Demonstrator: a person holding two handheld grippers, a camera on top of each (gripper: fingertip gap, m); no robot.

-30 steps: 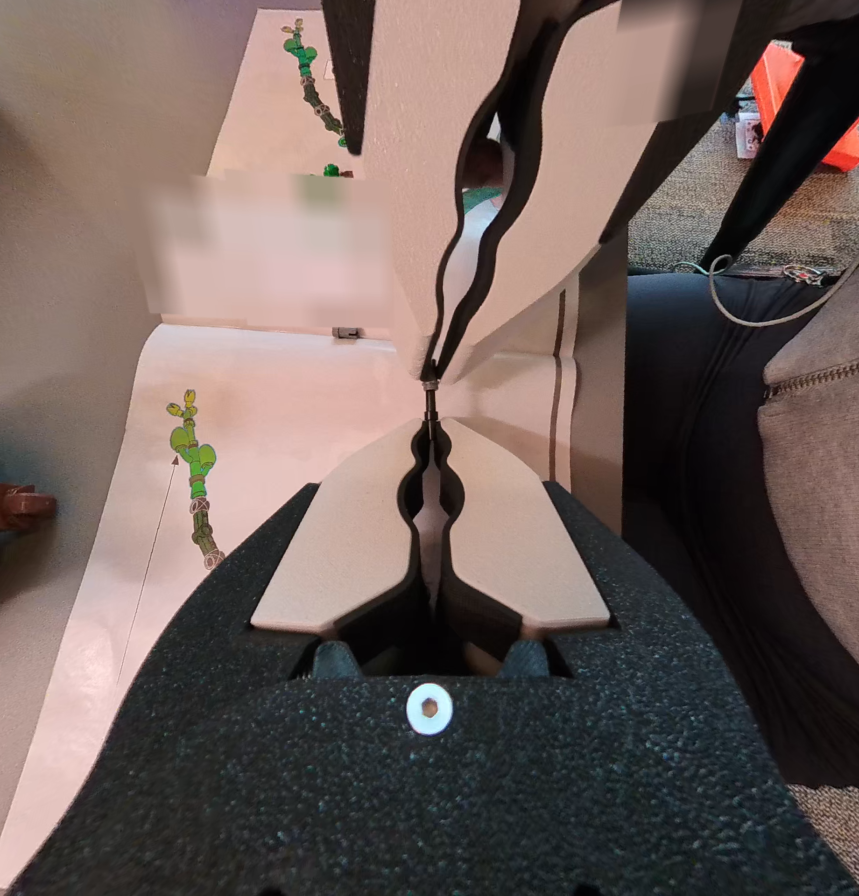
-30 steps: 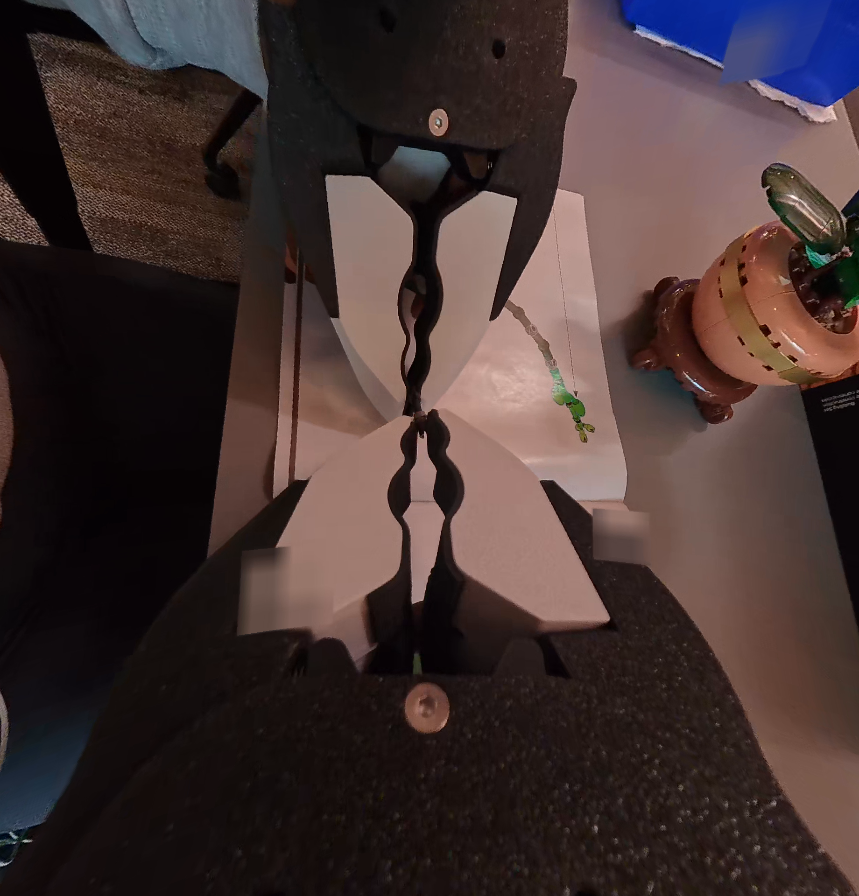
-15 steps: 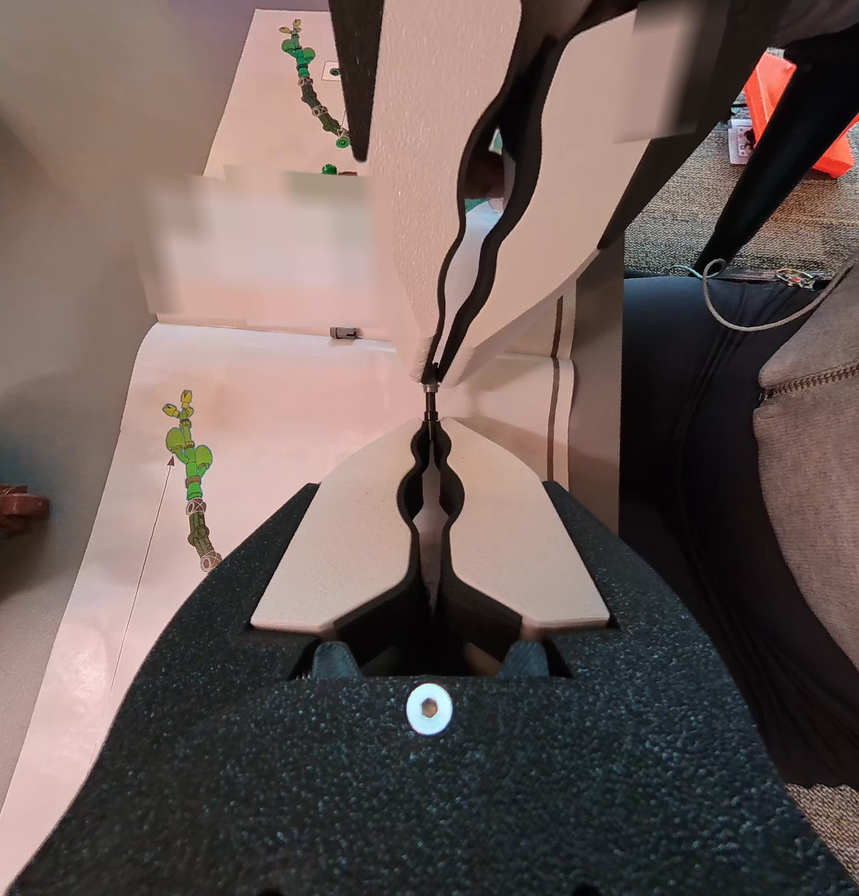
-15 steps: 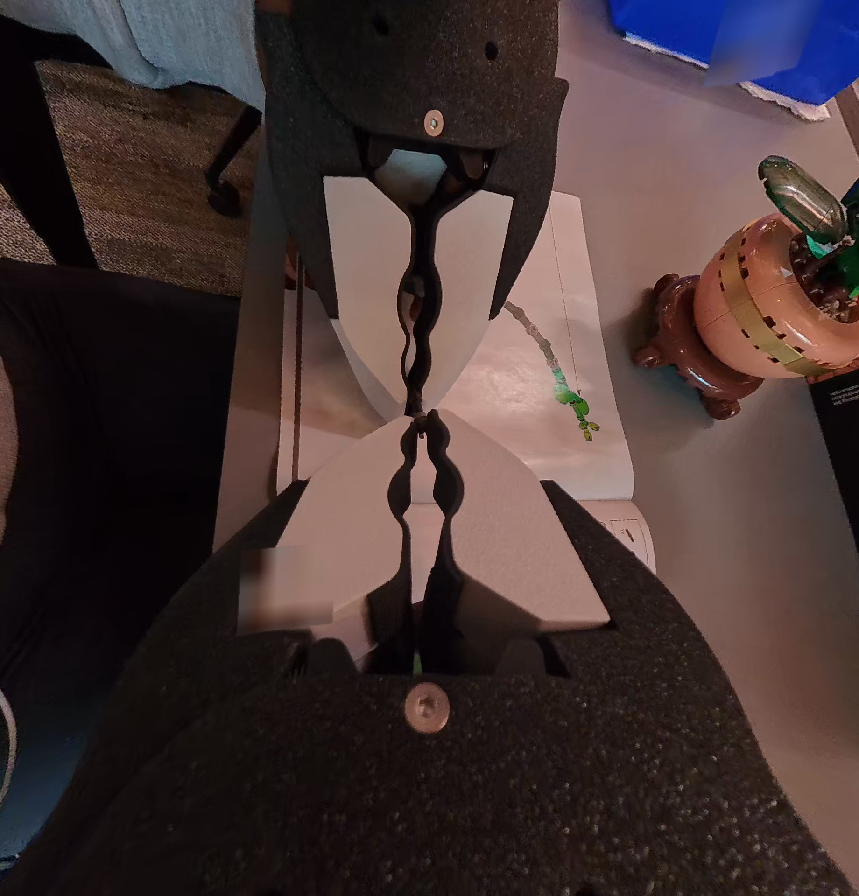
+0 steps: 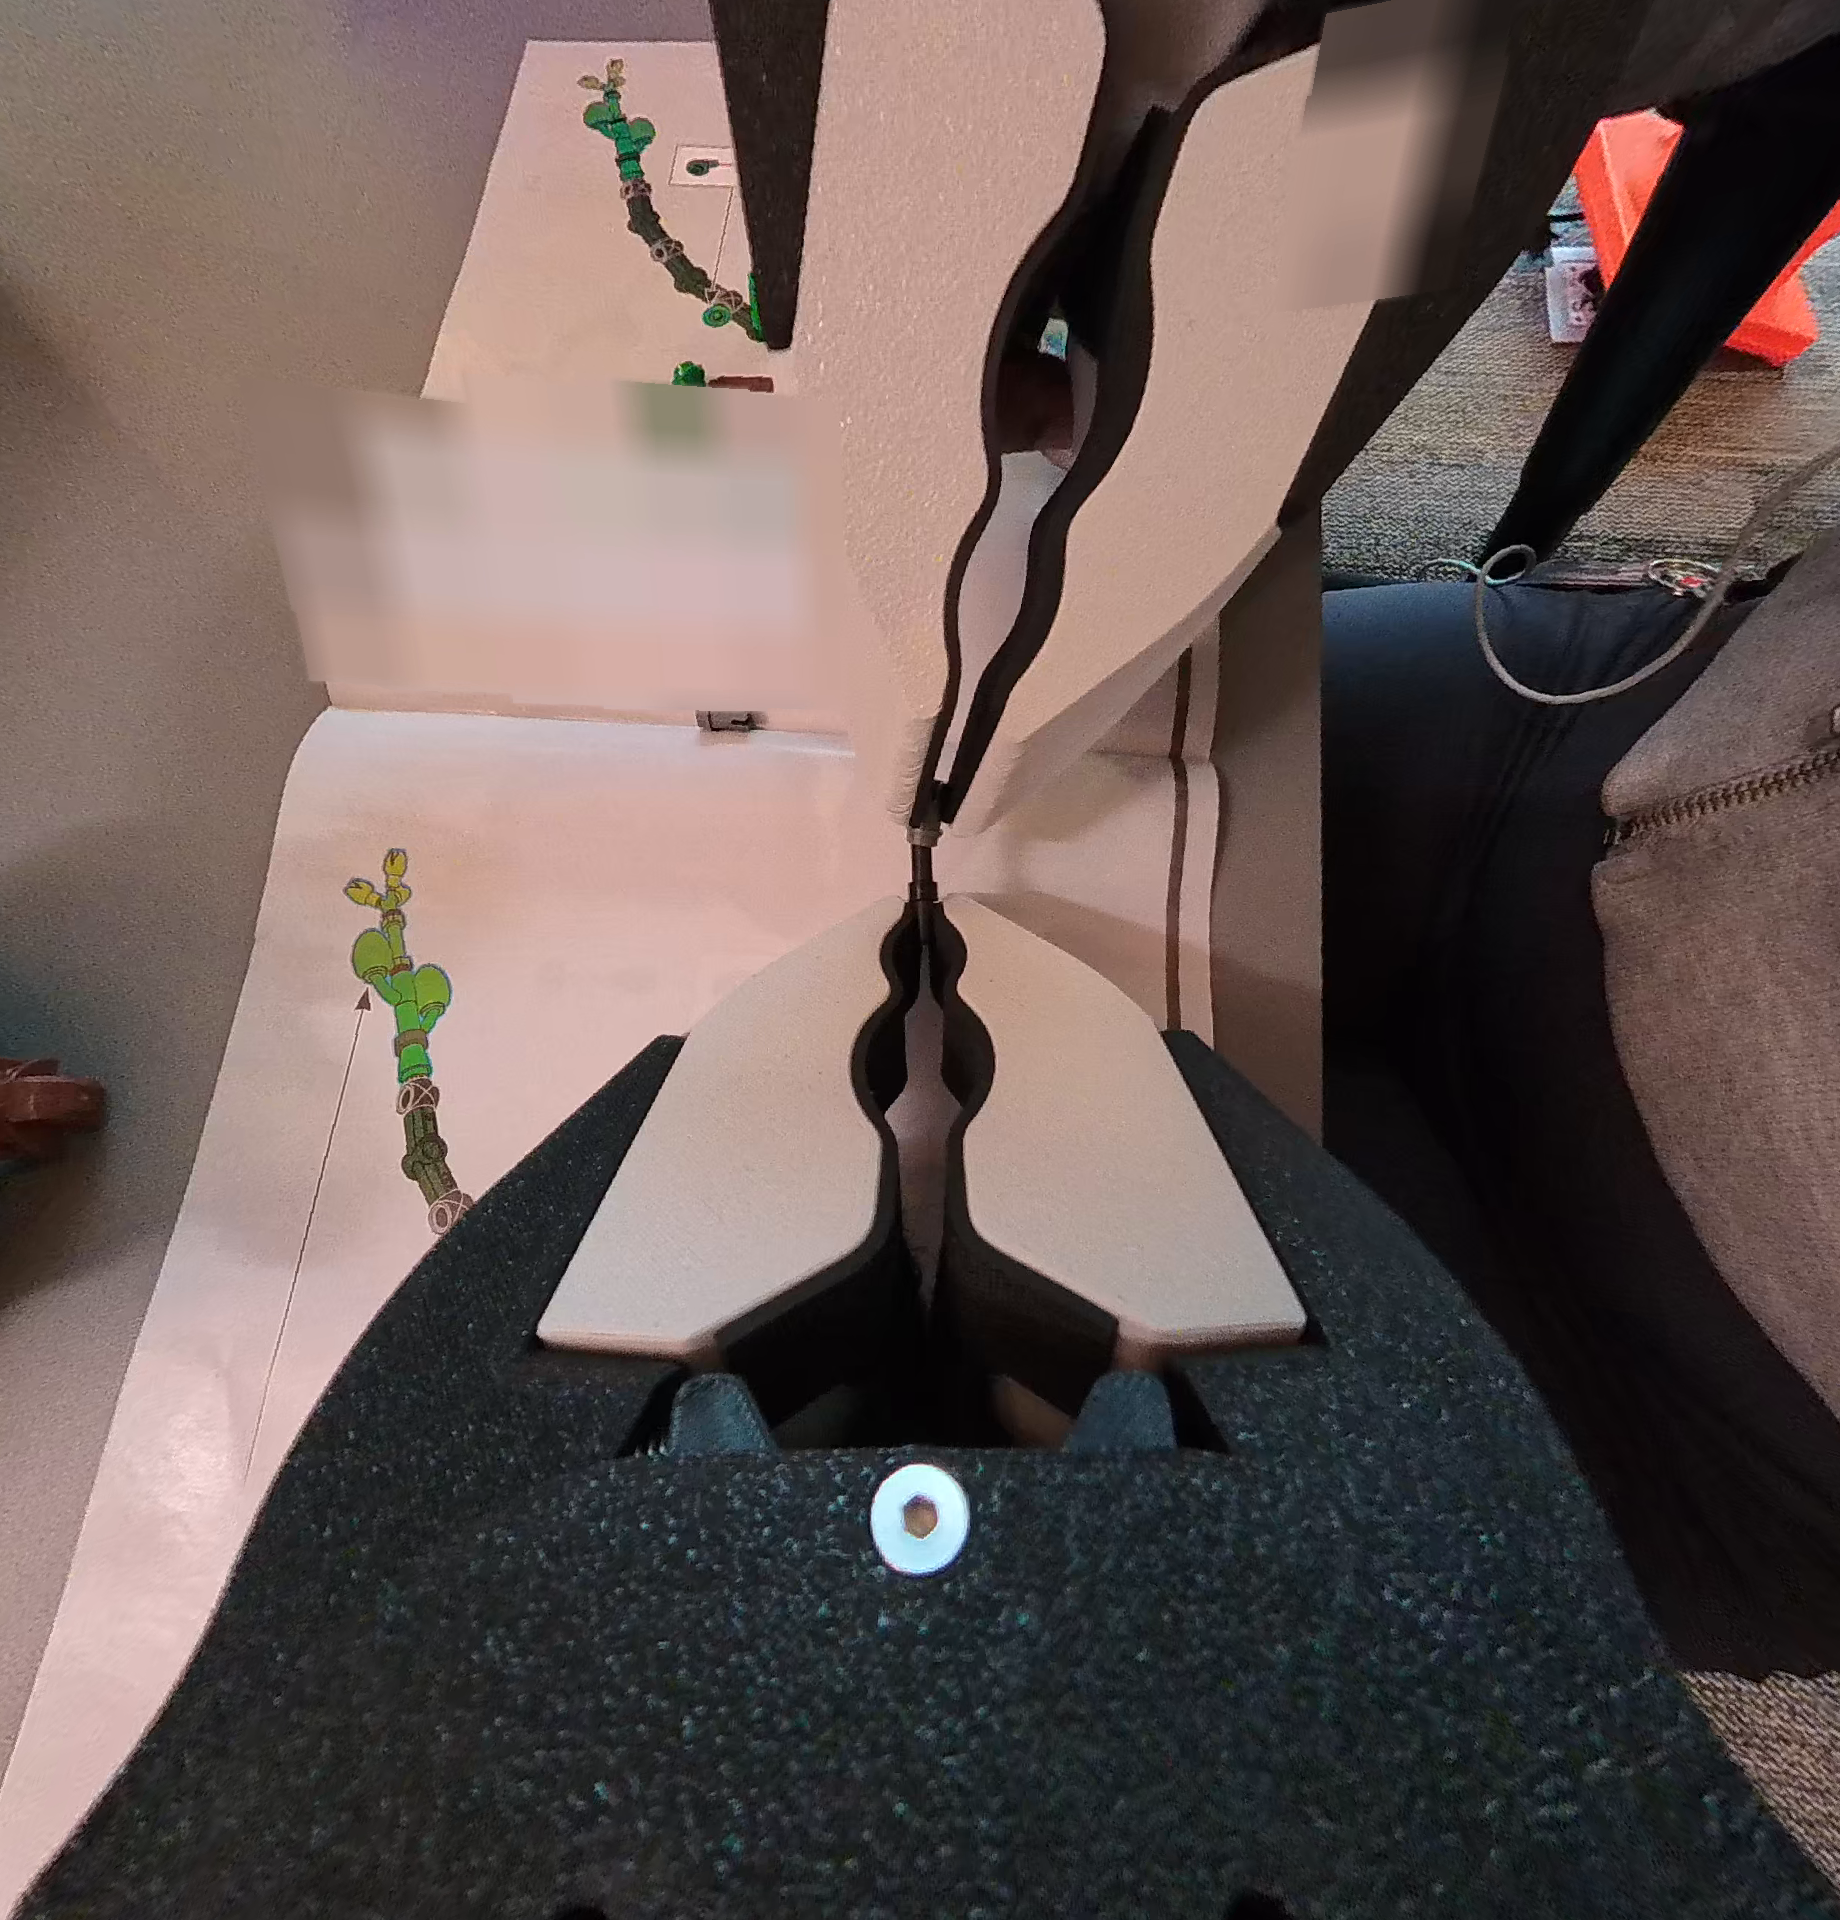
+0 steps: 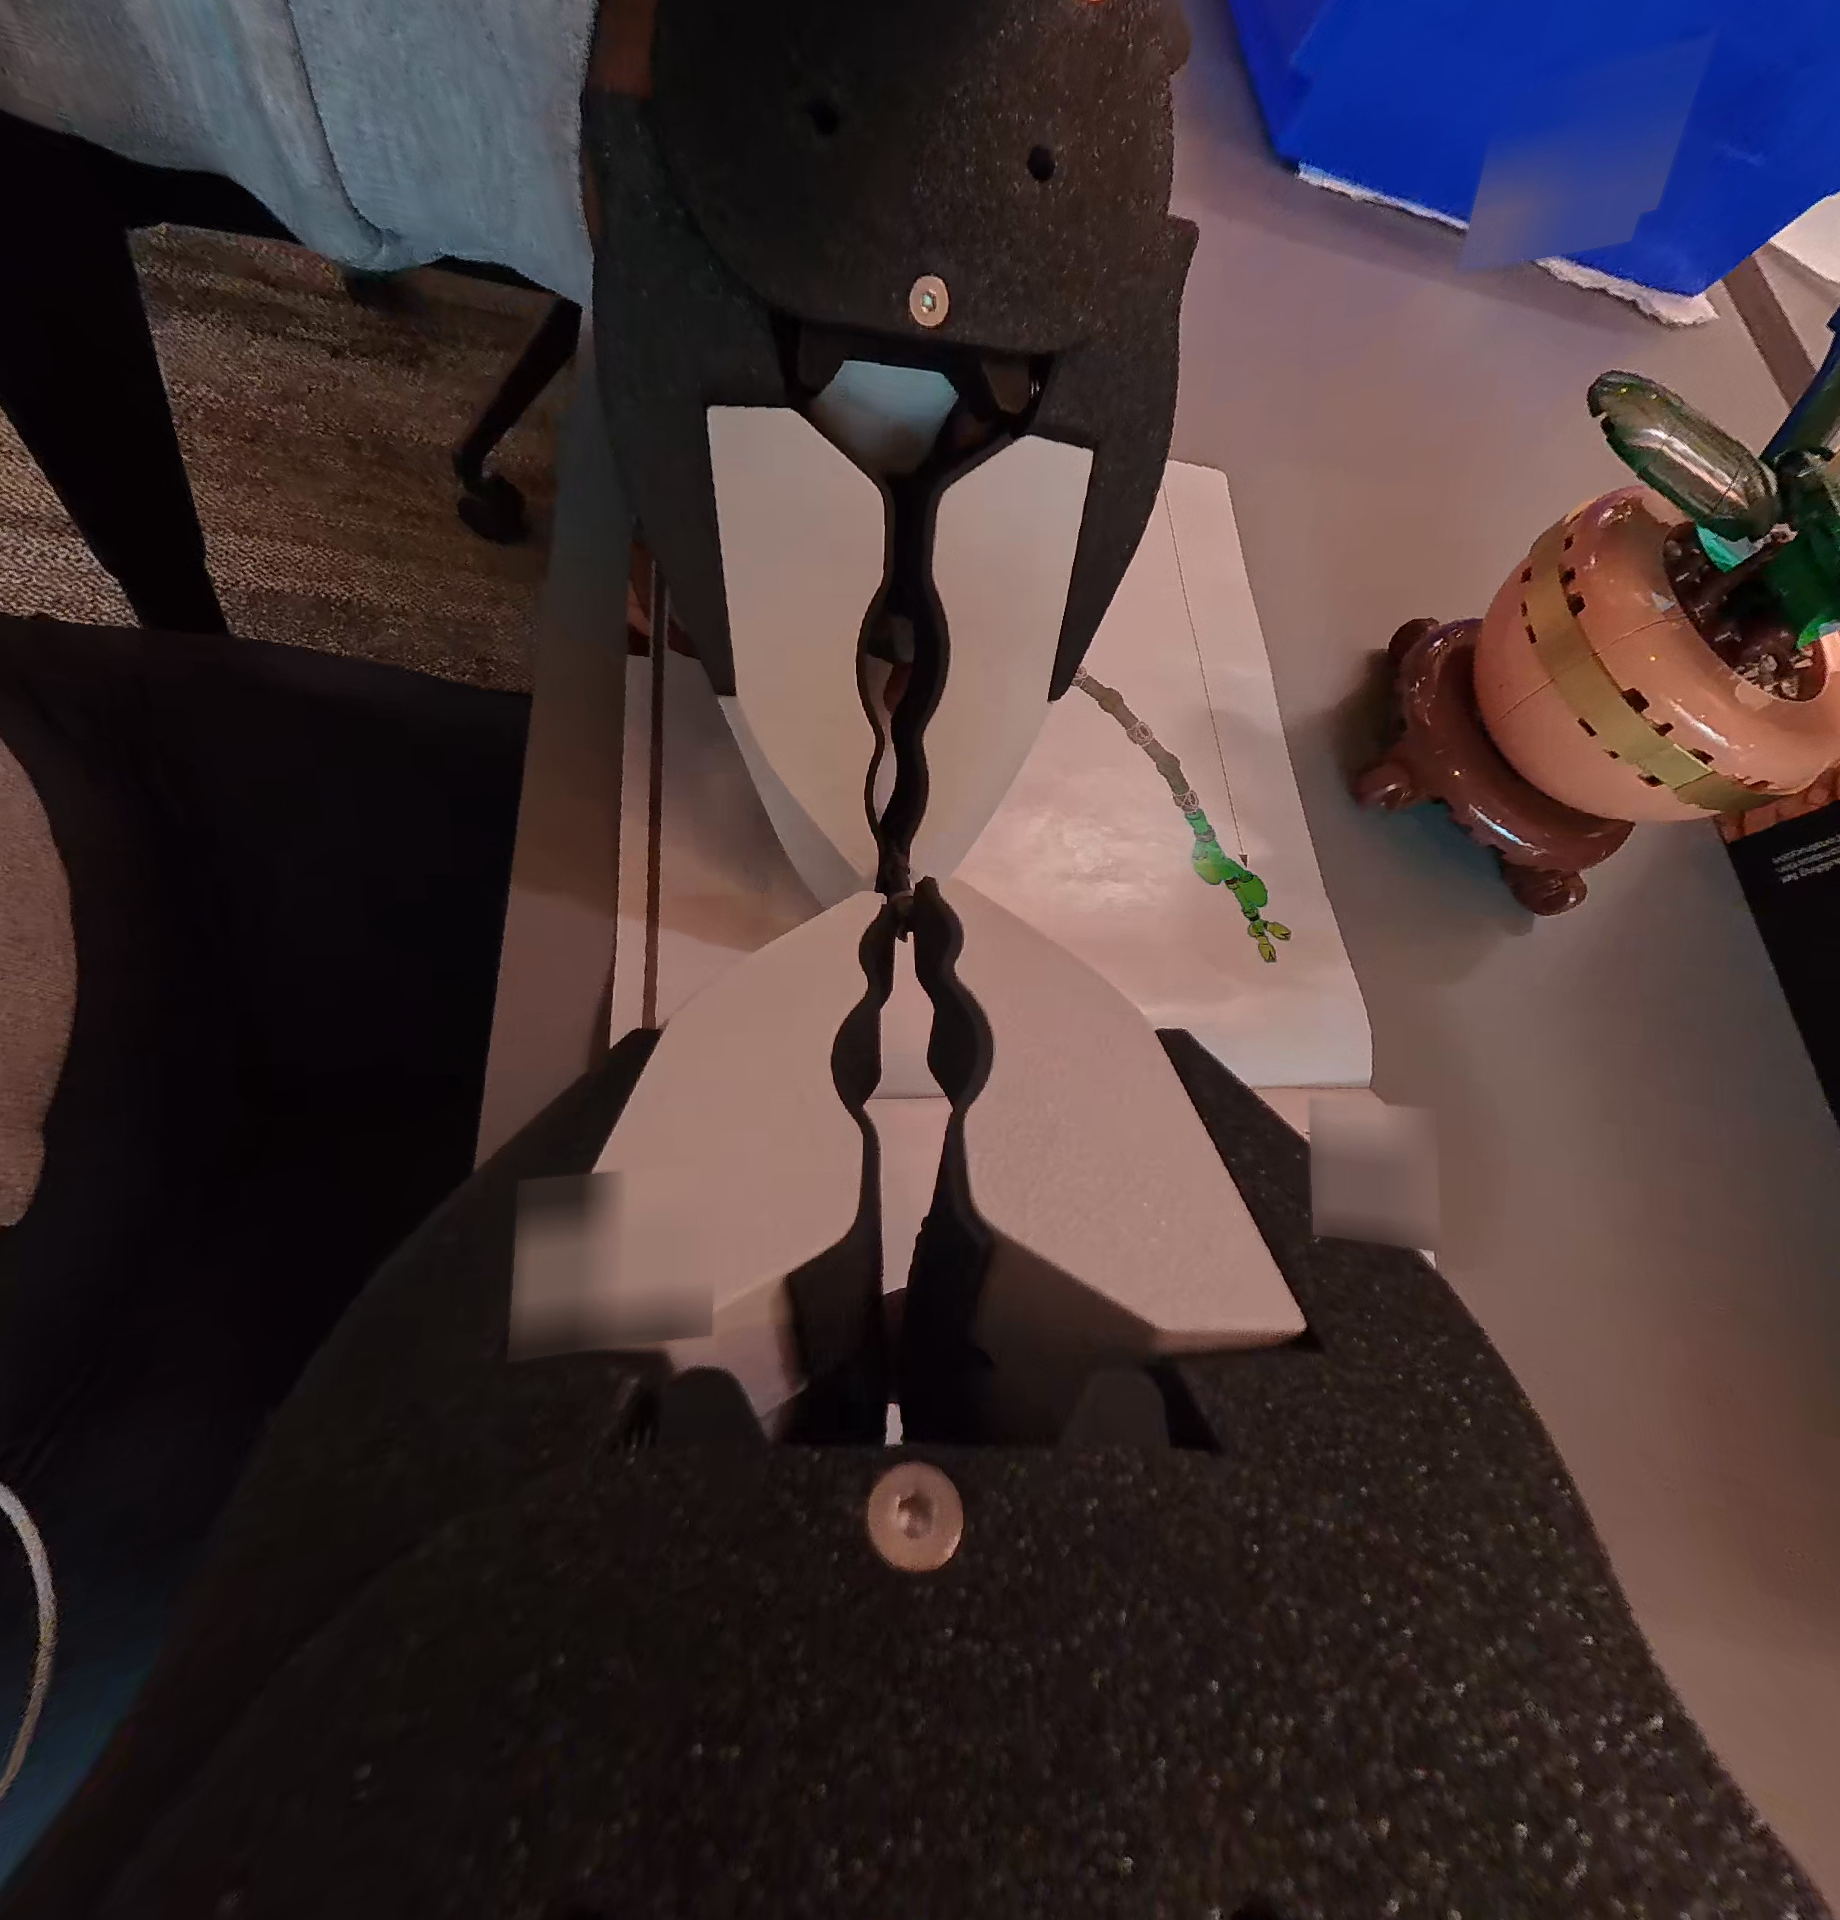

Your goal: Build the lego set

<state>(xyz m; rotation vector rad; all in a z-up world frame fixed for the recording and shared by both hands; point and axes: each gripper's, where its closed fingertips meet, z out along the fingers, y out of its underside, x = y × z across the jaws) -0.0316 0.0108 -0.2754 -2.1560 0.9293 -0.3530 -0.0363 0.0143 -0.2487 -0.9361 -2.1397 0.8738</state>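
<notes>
Two grippers, left (image 5: 921, 906) and right (image 6: 900, 914), are seen tip to tip above an open instruction booklet (image 5: 583, 914), both clamped narrowly on one thin dark rod (image 5: 923, 862), its long axis spanning their fingertips.

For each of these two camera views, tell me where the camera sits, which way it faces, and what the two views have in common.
Left wrist view: on the left gripper, facing the right gripper; a dark-clothed leg at right.
Right wrist view: on the right gripper, facing the left gripper; a leg at left, a brick-built potted plant at right.
Shared: both grippers, tip to tip on a thin dark stem piece, over an open instruction booklet.
</notes>
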